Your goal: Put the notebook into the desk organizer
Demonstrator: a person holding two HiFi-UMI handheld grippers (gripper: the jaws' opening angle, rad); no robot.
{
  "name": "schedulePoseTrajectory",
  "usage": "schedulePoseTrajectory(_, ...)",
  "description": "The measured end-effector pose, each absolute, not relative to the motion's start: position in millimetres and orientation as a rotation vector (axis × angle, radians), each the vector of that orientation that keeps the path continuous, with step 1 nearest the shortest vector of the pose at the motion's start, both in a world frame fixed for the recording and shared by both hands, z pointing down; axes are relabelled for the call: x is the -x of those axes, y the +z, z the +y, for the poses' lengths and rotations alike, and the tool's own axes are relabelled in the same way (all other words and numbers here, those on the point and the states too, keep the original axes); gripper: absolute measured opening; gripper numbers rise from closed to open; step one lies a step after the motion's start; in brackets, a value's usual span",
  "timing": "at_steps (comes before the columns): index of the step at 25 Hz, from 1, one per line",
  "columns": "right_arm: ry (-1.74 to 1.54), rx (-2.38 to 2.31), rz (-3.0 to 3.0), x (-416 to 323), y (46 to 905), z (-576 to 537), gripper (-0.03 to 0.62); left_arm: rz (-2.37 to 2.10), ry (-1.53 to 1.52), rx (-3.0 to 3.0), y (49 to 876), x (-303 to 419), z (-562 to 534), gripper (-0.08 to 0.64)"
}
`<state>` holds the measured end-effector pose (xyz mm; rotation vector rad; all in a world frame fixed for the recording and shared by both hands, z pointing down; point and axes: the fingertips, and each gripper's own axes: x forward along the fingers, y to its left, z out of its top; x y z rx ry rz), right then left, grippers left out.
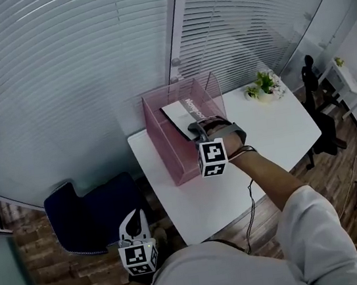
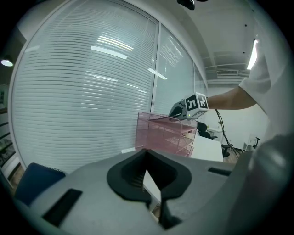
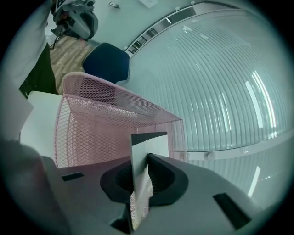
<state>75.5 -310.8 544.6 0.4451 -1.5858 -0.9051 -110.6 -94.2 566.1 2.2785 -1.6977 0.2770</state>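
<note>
A pink mesh desk organizer (image 1: 165, 144) stands at the far left of the white table (image 1: 270, 135), against the blinds. My right gripper (image 1: 197, 127) is over its open top, shut on the white notebook (image 1: 183, 114), which is tilted with its far end inside the organizer. In the right gripper view the notebook (image 3: 146, 153) stands on edge between the jaws, above the organizer (image 3: 92, 119). My left gripper (image 1: 133, 213) hangs low at my left side, away from the table, shut and empty. From there the organizer (image 2: 165, 135) shows ahead.
A small potted plant (image 1: 264, 84) sits at the table's far right corner. A blue chair (image 1: 89, 215) stands left of the table, by my left gripper. A black office chair (image 1: 322, 127) is beyond the right edge. Window blinds run behind the table.
</note>
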Motion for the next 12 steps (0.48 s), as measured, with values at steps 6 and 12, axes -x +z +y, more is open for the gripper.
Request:
schedulePoseTrajectory(6, -0.87, -0.399, -1.555, -78.0, 560.9, -304.9, 0.067, -1.697, 0.272, -2.284, 565.6, 110.9, -97.5, 0.008)
schedulePoseTrajectory(12, -0.773, -0.303, -1.566, -77.5, 566.1, -298.2, 0.133, -1.694, 0.27, -2.279, 564.9, 112.5, -103.5, 0.008)
